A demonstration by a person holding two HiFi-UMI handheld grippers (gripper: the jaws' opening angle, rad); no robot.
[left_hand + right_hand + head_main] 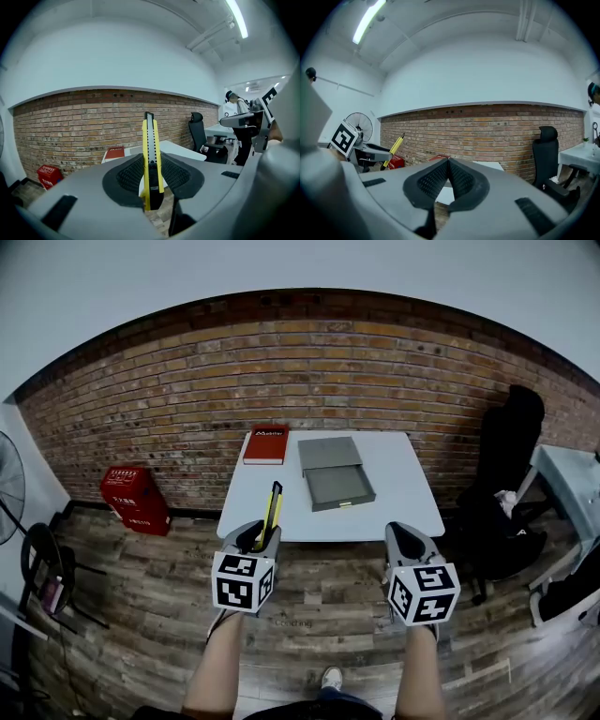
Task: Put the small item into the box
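Head view, knife: the left hand-held gripper (259, 538) is pinching the yellow knife (273, 506), which is sticking up and forward out of its jaws, over the floor and short of the counter (398, 488).
Head view, right hand-held gripper (405, 538): it is travelling beside the left one and carrying nothing.
Head view, box (339, 486): it is sitting open on the white counter, with its grey lid (329, 454) lying just behind it; nothing is showing inside.
Head view, progress: the pick-up is looking done. Carrying the knife to the counter and setting it in the box are, by my reading, not yet done.
Head view, writing: the red book (266, 444) is showing a white title line and the red crate (134, 498) is showing white marks, all too small to read.
Left gripper view, grip: both pads are pressing on the lower body of the knife, and its tip is pointing up toward the brick wall.
Left gripper view, writing: a pale patch is showing on the knife's black slider, but it is unreadable, and the book's title is blurring out.
Right gripper view, jaws: the tips are pressing together with nothing between them.
Right gripper view, knife: it is showing at the left, slanting up out of the other gripper.
Right gripper view, writing: nothing is reading as text; only a square marker is showing on the left cube.
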